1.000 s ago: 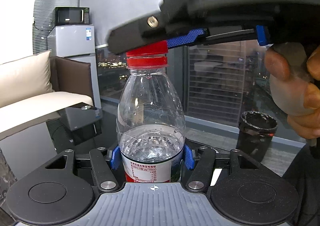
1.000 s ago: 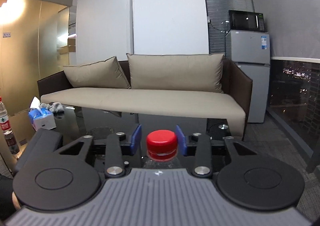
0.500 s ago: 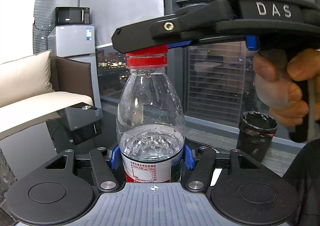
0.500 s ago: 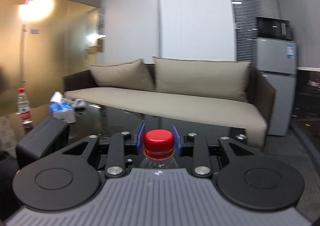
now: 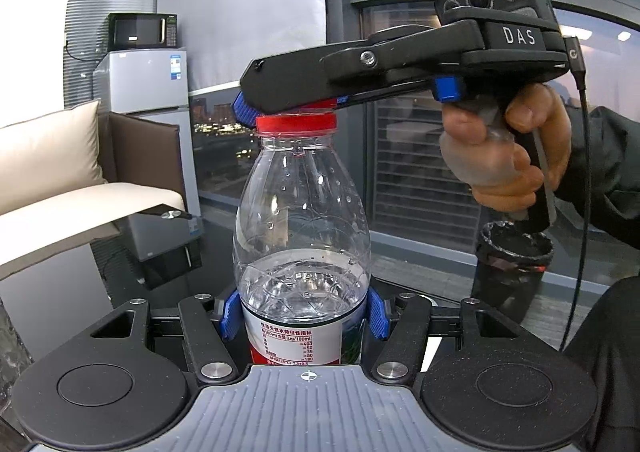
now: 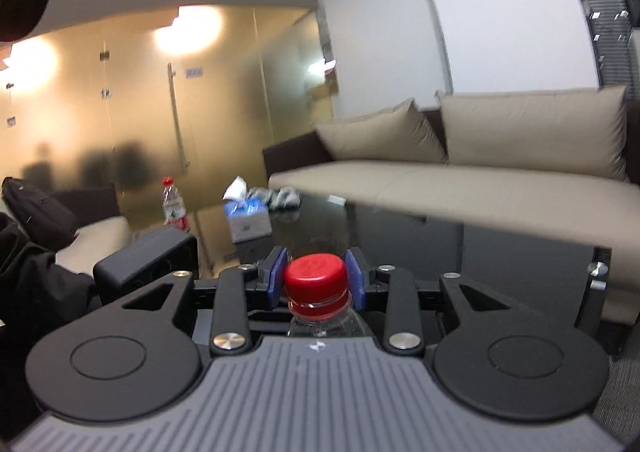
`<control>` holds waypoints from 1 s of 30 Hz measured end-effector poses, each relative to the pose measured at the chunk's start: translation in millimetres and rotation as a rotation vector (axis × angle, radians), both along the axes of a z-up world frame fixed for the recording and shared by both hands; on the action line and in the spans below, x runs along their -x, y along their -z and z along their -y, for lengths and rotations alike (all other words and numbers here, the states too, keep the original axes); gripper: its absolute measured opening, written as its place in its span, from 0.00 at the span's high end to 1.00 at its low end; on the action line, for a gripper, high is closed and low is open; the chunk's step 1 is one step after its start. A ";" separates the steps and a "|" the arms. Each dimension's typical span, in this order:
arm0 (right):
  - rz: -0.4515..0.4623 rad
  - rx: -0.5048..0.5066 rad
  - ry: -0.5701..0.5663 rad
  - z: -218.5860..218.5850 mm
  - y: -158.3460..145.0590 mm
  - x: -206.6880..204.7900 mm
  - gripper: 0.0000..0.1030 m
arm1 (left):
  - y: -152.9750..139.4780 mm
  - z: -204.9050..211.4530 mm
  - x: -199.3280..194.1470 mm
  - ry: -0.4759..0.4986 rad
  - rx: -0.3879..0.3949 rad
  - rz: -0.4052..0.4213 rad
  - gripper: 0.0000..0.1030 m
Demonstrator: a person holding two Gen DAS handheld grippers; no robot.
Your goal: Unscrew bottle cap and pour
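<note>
Beige cushions covered the sofa [image 6: 500, 168] that filled the right of the right wrist view, its far end cut off by the frame edge. Before it lay the dark glass bench [image 6: 460, 244], glossy enough that its near edge was hard to make out behind the gripper body. On the bench's far side stood a tissue box [image 6: 248, 222] and a second bottle [image 6: 174, 204], both blurred.

In the left wrist view a grey fridge [image 5: 144, 80] with a microwave [image 5: 142, 30] on top stood at the back left, and a black bin [image 5: 514, 264] by the window was partly hidden behind the person's hand.

Upright in the middle stood the water bottle [image 5: 302, 228], roughly a third full, its base and the lower part of its label hidden behind the left gripper [image 5: 303, 314]. That gripper was clenched on the bottle's lower body — a blue pad pressed against each side at the waterline.

From the right, the right gripper [image 5: 280, 108] reached in level over the bottle top, held by a hand [image 5: 504, 156] on its pistol grip. Its black body covered most of the red cap [image 6: 315, 278] in that view — only the red ring below showed. From its own camera the cap sat squarely between the two blue pads [image 6: 277, 280], each touching a side, so the right gripper was grasping the cap. Whether the cap had loosened from the neck could not be told.
</note>
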State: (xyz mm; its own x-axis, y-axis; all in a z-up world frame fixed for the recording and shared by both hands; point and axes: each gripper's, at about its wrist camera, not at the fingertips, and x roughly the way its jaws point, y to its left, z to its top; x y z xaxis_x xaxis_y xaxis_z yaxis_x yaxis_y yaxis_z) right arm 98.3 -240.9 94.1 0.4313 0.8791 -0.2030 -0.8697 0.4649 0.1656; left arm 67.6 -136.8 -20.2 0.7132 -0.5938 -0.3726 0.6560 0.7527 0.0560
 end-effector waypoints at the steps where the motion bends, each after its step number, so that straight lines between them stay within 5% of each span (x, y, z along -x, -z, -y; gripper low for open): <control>1: 0.033 0.007 0.055 -3.0 -2.7 8.6 0.56 | 0.1 -0.1 0.2 0.000 -0.001 0.000 0.46; 3: 0.070 0.008 0.165 -6.7 -4.2 21.2 0.43 | 0.0 0.6 0.8 -0.002 -0.003 0.001 0.46; 7: 0.115 0.026 0.391 -23.8 -5.9 56.1 0.41 | -0.4 0.9 0.8 -0.006 -0.006 0.001 0.46; 17: 0.071 0.045 0.561 -52.9 -10.1 73.1 0.41 | -1.9 -0.4 0.6 -0.009 -0.008 -0.003 0.46; 24: 0.101 0.104 0.609 -74.3 0.7 70.0 0.66 | -3.2 -1.7 -0.5 -0.008 -0.009 -0.004 0.46; 30: 0.117 0.125 0.611 -76.7 5.7 72.4 0.68 | -3.9 -3.0 -1.4 -0.008 -0.010 -0.005 0.46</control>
State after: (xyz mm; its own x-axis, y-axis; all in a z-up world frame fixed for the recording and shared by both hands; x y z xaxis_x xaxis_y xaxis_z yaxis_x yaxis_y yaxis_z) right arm 25.9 -164.2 88.4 0.8734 0.4396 -0.2095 -0.4499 0.8931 -0.0017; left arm 69.0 -133.8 -16.4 0.7159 -0.5846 -0.3816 0.6505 0.7571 0.0604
